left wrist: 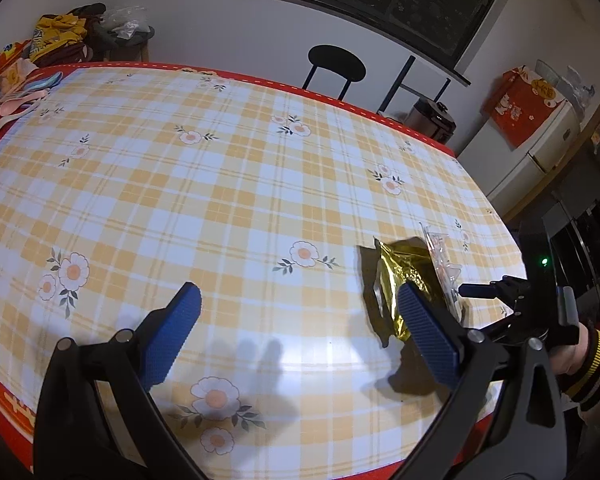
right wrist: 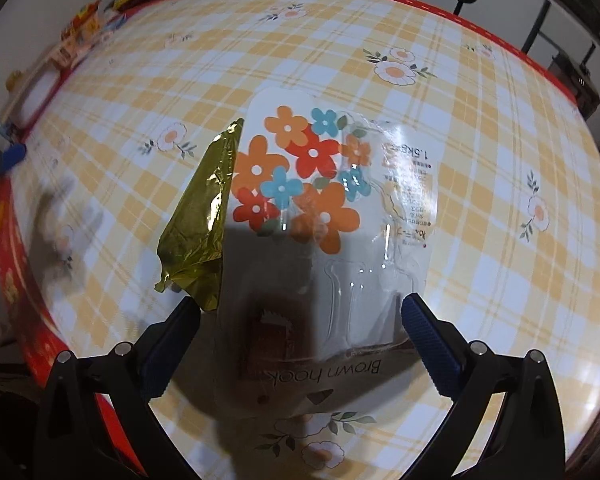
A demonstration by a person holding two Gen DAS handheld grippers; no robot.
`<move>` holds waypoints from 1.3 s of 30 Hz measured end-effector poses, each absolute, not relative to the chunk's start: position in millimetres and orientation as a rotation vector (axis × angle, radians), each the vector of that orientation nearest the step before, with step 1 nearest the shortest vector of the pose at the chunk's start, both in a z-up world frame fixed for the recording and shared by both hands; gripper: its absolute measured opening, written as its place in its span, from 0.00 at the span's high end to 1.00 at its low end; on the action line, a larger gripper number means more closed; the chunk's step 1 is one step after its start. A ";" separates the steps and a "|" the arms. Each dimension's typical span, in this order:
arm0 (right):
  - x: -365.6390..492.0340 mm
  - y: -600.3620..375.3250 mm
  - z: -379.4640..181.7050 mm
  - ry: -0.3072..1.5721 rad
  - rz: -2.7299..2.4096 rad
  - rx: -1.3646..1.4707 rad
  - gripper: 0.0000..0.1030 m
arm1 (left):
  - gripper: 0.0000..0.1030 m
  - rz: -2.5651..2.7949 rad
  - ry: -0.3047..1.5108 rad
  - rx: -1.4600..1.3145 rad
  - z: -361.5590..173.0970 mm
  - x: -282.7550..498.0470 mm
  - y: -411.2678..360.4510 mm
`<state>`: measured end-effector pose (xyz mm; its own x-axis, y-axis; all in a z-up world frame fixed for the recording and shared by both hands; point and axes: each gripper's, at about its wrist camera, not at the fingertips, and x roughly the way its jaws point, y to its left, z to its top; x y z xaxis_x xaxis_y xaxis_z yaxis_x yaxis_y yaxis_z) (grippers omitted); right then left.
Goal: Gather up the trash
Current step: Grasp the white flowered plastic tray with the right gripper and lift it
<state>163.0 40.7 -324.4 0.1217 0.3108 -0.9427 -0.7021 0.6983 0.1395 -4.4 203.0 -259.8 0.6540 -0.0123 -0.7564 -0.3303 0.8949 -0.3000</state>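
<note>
Two pieces of trash are seen lying flat on a plaid, flower-printed tablecloth (left wrist: 220, 184).

A crinkled gold foil wrapper (right wrist: 198, 224) is partly covered along its right edge by a clear plastic hook package (right wrist: 324, 216) printed with orange, red and blue flowers and the words "Brown hook". The right gripper (right wrist: 300, 306) is held spread wide, with the near end of the package between its ribbed blue pads. The left gripper (left wrist: 298, 294) is also spread, empty, to the left of the wrapper. Snack bags (left wrist: 58, 34) are piled at the far left; a black chair (left wrist: 336, 66) stands beyond the far edge.
</note>
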 end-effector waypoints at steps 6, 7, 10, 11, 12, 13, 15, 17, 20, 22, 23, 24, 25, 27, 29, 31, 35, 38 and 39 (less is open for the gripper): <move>170.2 19.1 -324.4 1.267 0.806 -0.231 0.04 | 0.06 0.170 0.853 -0.434 -258.7 0.4 192.4; 169.7 17.9 -324.7 1.266 0.807 -0.226 0.04 | 0.06 0.168 0.855 -0.431 -258.5 1.4 189.9; 168.4 18.0 -325.8 1.261 0.802 -0.239 0.04 | 0.06 0.162 0.858 -0.426 -257.9 2.6 185.4; 166.7 19.6 -326.0 1.258 0.798 -0.260 0.04 | 0.06 0.160 0.859 -0.424 -257.5 2.6 183.6; 165.2 21.2 -326.9 1.257 0.795 -0.283 0.04 | 0.06 0.158 0.859 -0.421 -257.3 2.5 182.2; 164.3 23.0 -330.3 1.269 0.797 -0.305 0.04 | 0.06 0.158 0.860 -0.421 -257.4 2.5 182.0; 159.6 23.3 -335.8 1.280 0.802 -0.333 0.05 | 0.06 0.158 0.863 -0.420 -257.6 1.9 180.8; 155.5 23.6 -337.7 1.259 0.797 -0.373 0.05 | 0.06 0.159 0.863 -0.422 -257.8 1.1 180.4; 154.4 22.8 -335.3 1.258 0.792 -0.361 0.15 | 0.06 0.159 0.868 -0.422 -259.3 0.8 179.5; 153.2 22.9 -327.3 1.238 0.778 -0.376 0.25 | 0.06 0.158 0.870 -0.421 -260.3 1.1 178.9; 152.8 22.8 -322.6 1.224 0.775 -0.384 0.31 | 0.06 0.157 0.871 -0.423 -260.6 1.3 179.1; 152.8 22.1 -317.6 1.210 0.770 -0.386 0.35 | 0.06 0.156 0.872 -0.425 -261.2 2.1 178.9; 153.4 19.9 -313.4 1.202 0.767 -0.384 0.38 | 0.06 0.152 0.873 -0.427 -261.7 3.2 178.0; 155.8 15.8 -305.3 1.186 0.756 -0.375 0.55 | 0.06 0.145 0.874 -0.426 -262.1 5.0 176.1; 158.8 11.5 -299.4 1.169 0.738 -0.372 0.67 | 0.06 0.134 0.875 -0.421 -262.7 7.4 174.2; 161.1 6.1 -293.6 1.154 0.725 -0.357 0.75 | 0.06 0.122 0.876 -0.413 -263.3 9.6 171.0; 155.9 6.1 -291.8 1.129 0.712 -0.400 0.72 | 0.06 0.111 0.893 -0.394 -268.1 13.3 165.8; 142.7 21.7 -298.3 1.098 0.722 -0.508 0.49 | 0.06 0.115 0.901 -0.409 -271.8 13.2 167.4; 138.1 26.8 -300.9 1.091 0.730 -0.541 0.46 | 0.06 0.116 0.902 -0.412 -272.5 12.7 167.8</move>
